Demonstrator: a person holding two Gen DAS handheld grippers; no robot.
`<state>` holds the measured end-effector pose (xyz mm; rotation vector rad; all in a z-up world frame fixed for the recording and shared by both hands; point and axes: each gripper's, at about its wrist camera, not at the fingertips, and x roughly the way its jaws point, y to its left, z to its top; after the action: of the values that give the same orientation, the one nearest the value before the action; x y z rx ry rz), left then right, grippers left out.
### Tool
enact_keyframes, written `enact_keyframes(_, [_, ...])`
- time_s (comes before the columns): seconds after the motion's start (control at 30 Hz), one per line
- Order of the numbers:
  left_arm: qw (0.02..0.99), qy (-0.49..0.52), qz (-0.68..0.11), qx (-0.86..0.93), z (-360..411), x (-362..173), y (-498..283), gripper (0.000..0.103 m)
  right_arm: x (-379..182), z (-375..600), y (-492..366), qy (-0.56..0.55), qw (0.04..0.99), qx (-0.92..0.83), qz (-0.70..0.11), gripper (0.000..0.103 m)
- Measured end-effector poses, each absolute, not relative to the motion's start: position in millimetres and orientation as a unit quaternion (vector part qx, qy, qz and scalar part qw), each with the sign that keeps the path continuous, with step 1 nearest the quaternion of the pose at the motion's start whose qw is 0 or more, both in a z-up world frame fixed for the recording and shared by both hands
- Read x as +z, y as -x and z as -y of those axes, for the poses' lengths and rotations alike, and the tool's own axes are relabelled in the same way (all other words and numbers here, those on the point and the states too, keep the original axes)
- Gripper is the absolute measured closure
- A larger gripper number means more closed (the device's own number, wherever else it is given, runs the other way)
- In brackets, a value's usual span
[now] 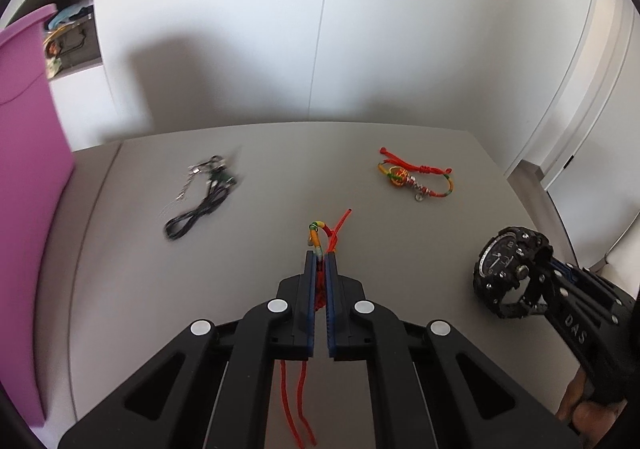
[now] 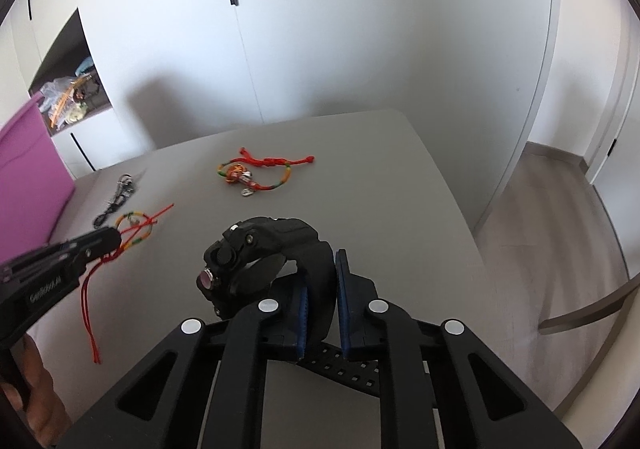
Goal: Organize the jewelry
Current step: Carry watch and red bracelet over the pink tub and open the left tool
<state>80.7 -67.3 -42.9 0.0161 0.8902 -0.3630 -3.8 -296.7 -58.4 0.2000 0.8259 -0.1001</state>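
My left gripper [image 1: 320, 255] is shut on a red and multicoloured cord bracelet [image 1: 320, 237]; its red tails hang below the jaws. It also shows in the right wrist view [image 2: 134, 227], held above the grey table [image 1: 280, 177]. My right gripper [image 2: 320, 261] is shut on the strap of a chunky black watch [image 2: 256, 249], also seen at the right of the left wrist view [image 1: 506, 261]. A second red and multicoloured bracelet [image 1: 414, 175] lies on the table's far right. A dark necklace with a chain [image 1: 204, 193] lies at the far left.
A purple box [image 1: 28, 177] stands at the table's left edge. White cabinet doors [image 1: 320, 29] rise behind the table. An open shelf with clutter [image 2: 68, 97] is at the back left. Wood floor [image 2: 560, 217] lies beyond the table's right edge.
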Motion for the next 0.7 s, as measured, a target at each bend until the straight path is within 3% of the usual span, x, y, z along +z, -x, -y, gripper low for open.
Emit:
enact_keyframes(0.43, [0.895,0.001,-0.418,-0.155,31,-19,-48,0.098,-37,268,21,-0.086,0.920,-0.023,-0.382,0.091])
enact_keyframes(0.7, [0.912,0.009,-0.380,-0.153,7,29,-24,0.098,19,235,29,-0.076,0.939,0.025,-0.336,0.091])
